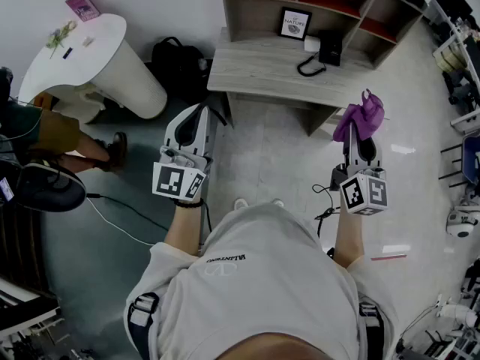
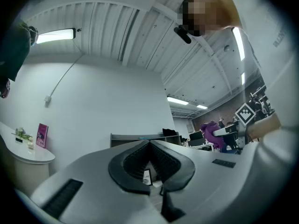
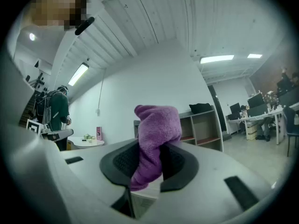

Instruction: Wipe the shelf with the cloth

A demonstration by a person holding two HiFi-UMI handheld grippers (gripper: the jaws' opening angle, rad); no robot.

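Observation:
A purple cloth [image 1: 361, 117] is bunched up in my right gripper [image 1: 361, 135], whose jaws are shut on it; in the right gripper view the cloth [image 3: 154, 139] sticks up between the black pads. The wooden shelf unit [image 1: 270, 70] stands ahead, its lower top surface just beyond both grippers. My left gripper [image 1: 196, 120] is held in front of the shelf's left corner, jaws shut with nothing between them [image 2: 150, 164]. The left gripper view also catches the cloth [image 2: 211, 130] off to the right.
On the shelf stand a framed picture [image 1: 295, 23] and a black telephone [image 1: 324, 51]. A black bag [image 1: 178, 64] lies on the floor left of the shelf, next to a white round table [image 1: 82, 51]. A person [image 1: 45, 130] sits at the left. Cables cross the floor.

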